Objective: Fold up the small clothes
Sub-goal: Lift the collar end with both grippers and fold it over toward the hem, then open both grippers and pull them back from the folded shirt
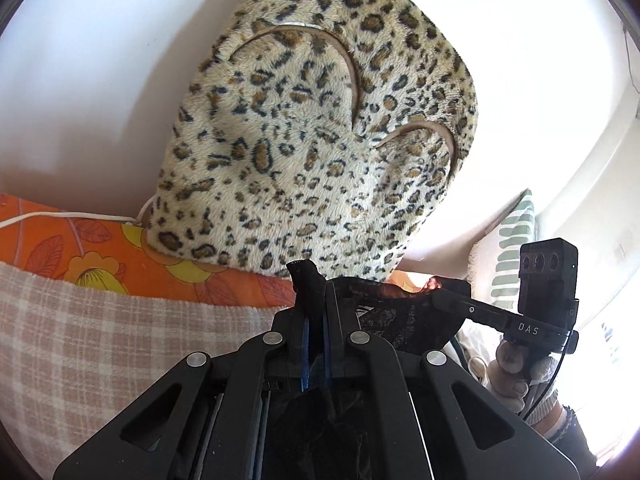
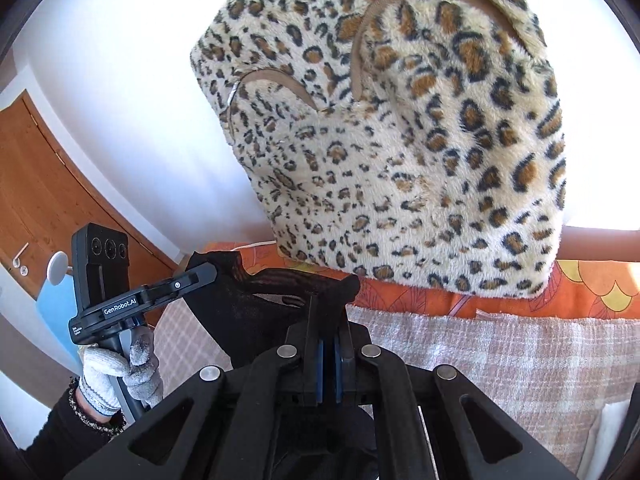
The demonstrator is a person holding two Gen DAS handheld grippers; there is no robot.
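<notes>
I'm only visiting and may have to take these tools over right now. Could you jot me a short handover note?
Left hand-held gripper: shut on one edge of the black garment.
Right hand-held gripper: shut on the opposite edge.
The garment hangs stretched between them, above the checked blanket, in front of the leopard-print cushion.
Done: garment picked up by two edges.
Left: lay it flat and fold it; no fold shows yet.

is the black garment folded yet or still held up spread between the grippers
Spread, not folded: the black garment hangs stretched between the left gripper and right gripper, each shut on a corner.
</notes>
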